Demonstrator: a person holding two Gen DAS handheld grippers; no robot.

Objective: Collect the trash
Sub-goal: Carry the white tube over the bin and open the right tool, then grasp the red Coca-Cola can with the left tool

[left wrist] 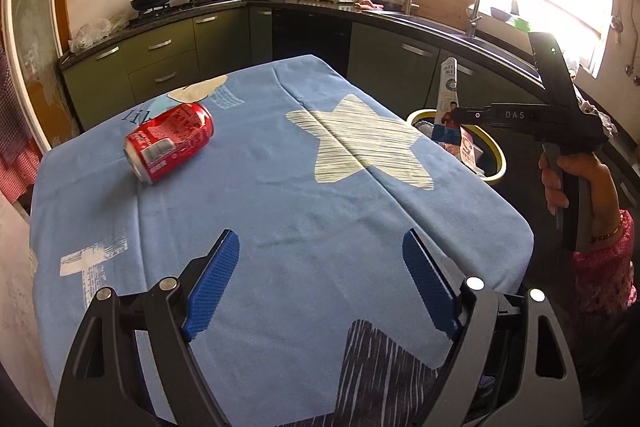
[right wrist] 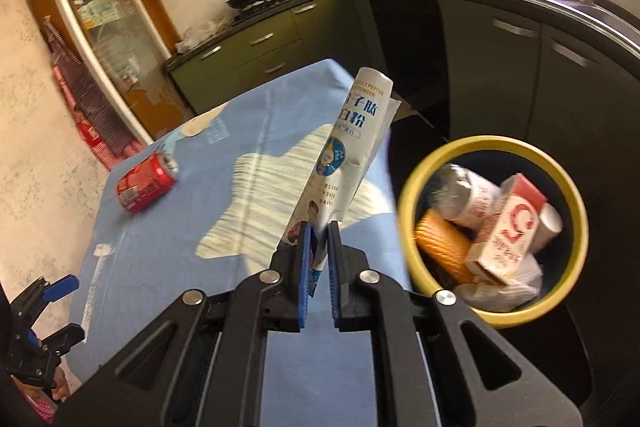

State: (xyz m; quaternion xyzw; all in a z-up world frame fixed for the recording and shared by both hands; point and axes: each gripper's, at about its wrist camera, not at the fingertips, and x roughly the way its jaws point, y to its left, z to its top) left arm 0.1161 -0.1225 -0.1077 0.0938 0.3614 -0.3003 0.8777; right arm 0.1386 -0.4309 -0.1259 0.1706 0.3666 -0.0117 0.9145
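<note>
My right gripper (right wrist: 319, 227) is shut on the lower end of a white and blue packet (right wrist: 346, 155), held upright at the table's right edge, just left of a yellow-rimmed bin (right wrist: 412, 183). In the left wrist view the right gripper (left wrist: 456, 115) holds the packet (left wrist: 447, 95) above the bin (left wrist: 498, 157). A dented red can (left wrist: 170, 142) lies on its side on the blue tablecloth (left wrist: 280, 211) at the far left; it also shows in the right wrist view (right wrist: 146, 182). My left gripper (left wrist: 320, 243) is open and empty above the near part of the table.
The bin holds a carton (right wrist: 506, 231), an orange item (right wrist: 442, 247), a wrapped bottle (right wrist: 468, 195) and white wrappers. Green kitchen cabinets (left wrist: 160, 55) and a dark counter with stove, dish rack and sink (left wrist: 436, 15) surround the table.
</note>
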